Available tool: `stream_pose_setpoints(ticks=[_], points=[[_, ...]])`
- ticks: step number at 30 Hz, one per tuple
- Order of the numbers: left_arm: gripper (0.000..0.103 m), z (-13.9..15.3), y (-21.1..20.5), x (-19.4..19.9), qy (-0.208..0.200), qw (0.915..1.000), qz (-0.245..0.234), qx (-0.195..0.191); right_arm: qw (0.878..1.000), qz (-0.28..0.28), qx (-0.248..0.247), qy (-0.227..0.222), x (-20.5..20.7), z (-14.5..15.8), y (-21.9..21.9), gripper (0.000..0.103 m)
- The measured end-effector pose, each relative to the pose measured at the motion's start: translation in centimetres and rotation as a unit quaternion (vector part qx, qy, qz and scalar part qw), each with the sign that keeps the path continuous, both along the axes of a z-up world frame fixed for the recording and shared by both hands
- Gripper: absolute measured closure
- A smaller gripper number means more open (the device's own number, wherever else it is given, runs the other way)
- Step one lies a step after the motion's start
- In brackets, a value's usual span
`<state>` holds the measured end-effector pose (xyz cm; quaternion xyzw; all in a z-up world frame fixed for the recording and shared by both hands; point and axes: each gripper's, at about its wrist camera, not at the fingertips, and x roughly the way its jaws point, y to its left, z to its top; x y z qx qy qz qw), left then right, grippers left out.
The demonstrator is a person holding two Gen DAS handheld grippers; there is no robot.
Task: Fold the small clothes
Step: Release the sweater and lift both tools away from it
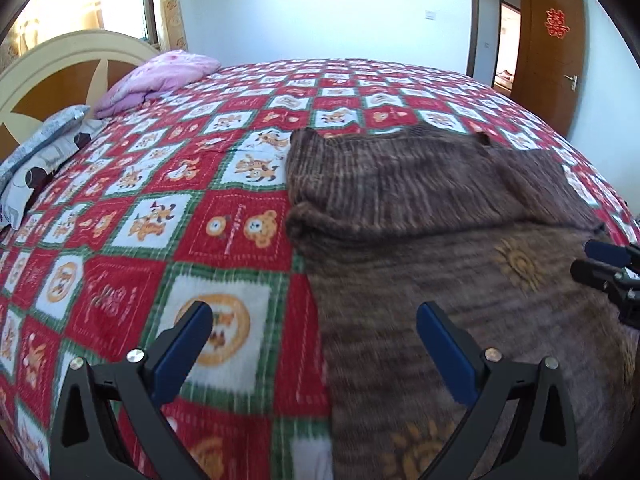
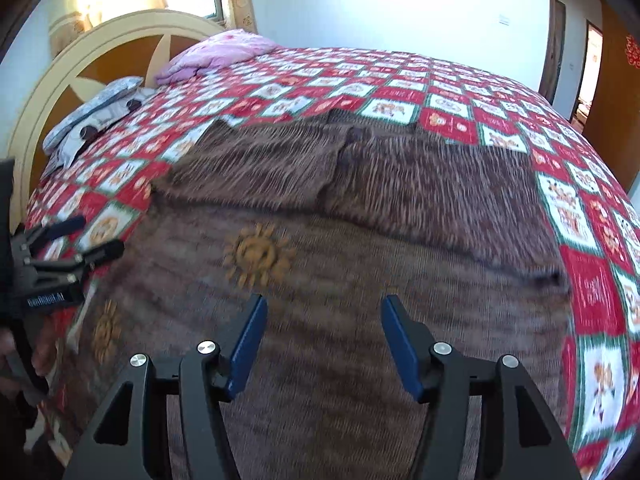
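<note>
The brown sweater lies on the checked bedspread, its far part already folded over. The left gripper and right gripper hover spread and empty above it; further folds likely remain.

Both wrist views—angled down—share the bed.

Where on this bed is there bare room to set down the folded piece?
Free: the wide stretch of checked blanket between the brown garment and the pillows, and the far strip between the garment and the wall. Narrower: the blanket edge on the garment's door side. Crowded: the headboard end, with pillows and the pink quilt.
</note>
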<state>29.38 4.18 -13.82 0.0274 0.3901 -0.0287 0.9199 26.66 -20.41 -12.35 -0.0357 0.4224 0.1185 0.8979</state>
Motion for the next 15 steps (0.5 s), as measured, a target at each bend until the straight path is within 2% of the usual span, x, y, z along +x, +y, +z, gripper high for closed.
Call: stream_pose_setpoints(ticks=[7,15], points=[[0.000,1.3,-0.2,-3.0,-0.015,0.9999,-0.002,-0.002,1.000,0.009,-0.006,0.009,-3.9,-0.4,0.1,0.041],[0.000,1.8,-0.5,-7.0,-0.025,0.9995,-0.010,0.014,1.000,0.007,-0.014,0.010,-6.9,0.2,-0.1,0.039]])
